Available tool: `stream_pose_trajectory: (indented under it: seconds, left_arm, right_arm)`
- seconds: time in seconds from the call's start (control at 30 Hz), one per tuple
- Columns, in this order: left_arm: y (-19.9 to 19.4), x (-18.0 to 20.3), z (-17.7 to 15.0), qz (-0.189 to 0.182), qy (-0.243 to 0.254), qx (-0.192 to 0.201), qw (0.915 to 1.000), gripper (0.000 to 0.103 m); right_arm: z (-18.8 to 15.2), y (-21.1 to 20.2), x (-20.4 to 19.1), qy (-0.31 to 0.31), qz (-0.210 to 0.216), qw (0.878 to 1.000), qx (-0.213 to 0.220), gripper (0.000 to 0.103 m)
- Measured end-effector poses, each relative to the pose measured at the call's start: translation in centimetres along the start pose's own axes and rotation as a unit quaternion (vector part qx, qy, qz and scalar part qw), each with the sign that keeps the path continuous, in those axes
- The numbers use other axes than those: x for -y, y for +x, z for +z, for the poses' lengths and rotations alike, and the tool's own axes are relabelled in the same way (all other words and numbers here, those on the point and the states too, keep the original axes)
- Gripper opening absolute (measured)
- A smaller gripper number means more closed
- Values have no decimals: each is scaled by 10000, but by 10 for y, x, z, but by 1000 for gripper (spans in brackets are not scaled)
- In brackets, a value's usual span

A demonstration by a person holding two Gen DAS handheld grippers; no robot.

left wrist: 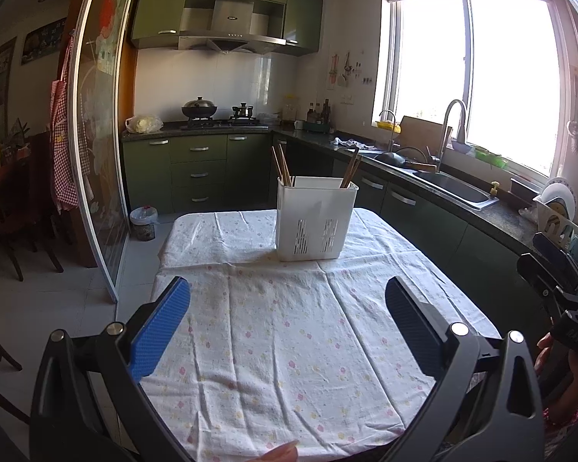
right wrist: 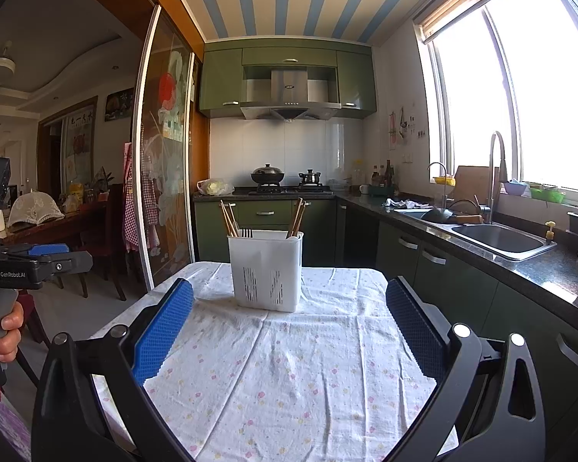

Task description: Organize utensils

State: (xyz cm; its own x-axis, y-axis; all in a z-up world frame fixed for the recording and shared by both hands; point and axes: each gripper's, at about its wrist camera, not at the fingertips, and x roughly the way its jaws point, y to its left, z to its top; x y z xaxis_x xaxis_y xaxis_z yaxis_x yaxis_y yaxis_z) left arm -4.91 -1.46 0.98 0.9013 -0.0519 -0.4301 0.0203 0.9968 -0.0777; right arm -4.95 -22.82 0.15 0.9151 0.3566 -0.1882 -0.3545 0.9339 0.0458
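A white slotted utensil holder [left wrist: 315, 218] stands upright at the far middle of the table; it also shows in the right wrist view [right wrist: 266, 271]. Wooden chopsticks [left wrist: 282, 165] lean in its left compartment and more chopsticks [left wrist: 351, 167] in its right one. In the right wrist view a dark fork [right wrist: 246, 233] pokes up inside beside the left chopsticks [right wrist: 228, 218]. My left gripper [left wrist: 288, 292] is open and empty, well short of the holder. My right gripper [right wrist: 289, 295] is open and empty, just short of the holder.
The table wears a white flowered cloth [left wrist: 281, 338]. A green counter with a steel sink [left wrist: 456, 188] and tall tap runs along the right. A glass sliding door [left wrist: 100, 146] stands at the left. A small bin [left wrist: 144, 223] sits on the floor beyond the table.
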Motion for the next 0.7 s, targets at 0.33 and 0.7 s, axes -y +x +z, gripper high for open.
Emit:
stream_pose_trajectory:
  seconds: [0.33, 0.7]
  left_arm:
    - [-1, 1, 0, 74, 56, 11, 10000, 96]
    - [-2, 2, -1, 159, 102, 21, 9998, 96]
  right_arm:
    - [1, 0, -1, 8, 0, 10000, 3, 98]
    - [0, 1, 1, 4, 3, 10000, -8, 98]
